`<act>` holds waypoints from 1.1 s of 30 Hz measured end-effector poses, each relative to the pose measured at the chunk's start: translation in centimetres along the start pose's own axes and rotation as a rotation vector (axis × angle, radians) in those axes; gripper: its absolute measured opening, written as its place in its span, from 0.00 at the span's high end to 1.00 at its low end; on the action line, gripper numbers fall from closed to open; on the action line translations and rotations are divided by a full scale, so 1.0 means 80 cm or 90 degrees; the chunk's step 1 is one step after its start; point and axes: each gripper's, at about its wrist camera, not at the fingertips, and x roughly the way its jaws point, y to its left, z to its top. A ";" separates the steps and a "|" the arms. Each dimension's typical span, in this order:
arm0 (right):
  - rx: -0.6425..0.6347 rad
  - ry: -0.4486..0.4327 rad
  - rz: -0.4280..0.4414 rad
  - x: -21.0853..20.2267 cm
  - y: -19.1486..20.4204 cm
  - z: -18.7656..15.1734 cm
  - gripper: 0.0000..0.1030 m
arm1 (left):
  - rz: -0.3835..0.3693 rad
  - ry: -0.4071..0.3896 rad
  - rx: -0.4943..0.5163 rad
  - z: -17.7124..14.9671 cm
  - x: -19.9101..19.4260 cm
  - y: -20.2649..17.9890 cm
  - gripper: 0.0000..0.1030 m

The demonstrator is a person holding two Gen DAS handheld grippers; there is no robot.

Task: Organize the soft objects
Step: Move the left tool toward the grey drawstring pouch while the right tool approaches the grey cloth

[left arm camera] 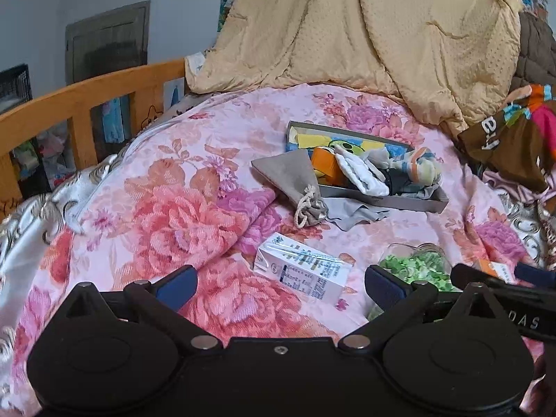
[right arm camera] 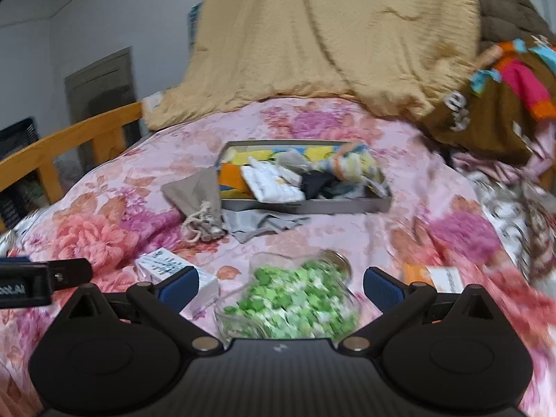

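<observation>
While both claws hang above the floral bedspread, neither grips anything. The left claw has its jaws spread wide, with a white carton lying on the bedspread in the gap between its blue pads. The right claw is likewise spread wide; a clear jar filled with green and white pieces lies on its side between its pads. In the left wrist view, part of the right claw enters at the right edge, just beside the jar.

The soft objects are grouped farther up the bed. A shallow grey tray rests on the bedspread and holds a white folded cloth, an orange block, a dark item and a pale striped bundle. The tray floor shows a bright yellow and blue print. A grey drawstring pouch leans against the tray's left end, its tied cord end pointing toward the camera. A thin grey cloth lies flat just in front of the tray, touching the pouch.

An orange and white box lies on the bedspread near the right claw's right pad. A tan quilt is heaped behind the tray. A brown garment with bright patches lies to the right. A wooden bed rail runs along the left side. The right wrist view is motion-blurred.
</observation>
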 end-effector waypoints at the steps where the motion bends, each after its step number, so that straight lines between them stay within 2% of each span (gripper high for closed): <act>1: -0.016 -0.005 0.002 0.004 0.002 0.005 0.00 | 0.002 -0.001 0.008 0.001 0.004 0.000 0.01; 7: -0.065 -0.016 0.002 0.036 0.006 0.023 0.00 | 0.015 -0.008 0.040 0.016 0.030 0.002 0.01; 16: -0.100 -0.016 0.000 0.075 0.008 0.029 0.00 | -0.009 -0.013 0.032 0.043 0.077 0.005 0.01; 22: -0.115 -0.012 0.006 0.096 0.012 0.035 0.00 | 0.017 -0.003 0.011 0.043 0.116 0.013 0.01; 28: -0.138 -0.011 -0.009 0.117 0.015 0.036 0.00 | -0.005 -0.033 -0.016 0.051 0.131 0.016 0.01; 33: -0.126 -0.001 -0.025 0.135 0.010 0.035 0.00 | -0.012 -0.051 0.027 0.054 0.152 0.002 0.01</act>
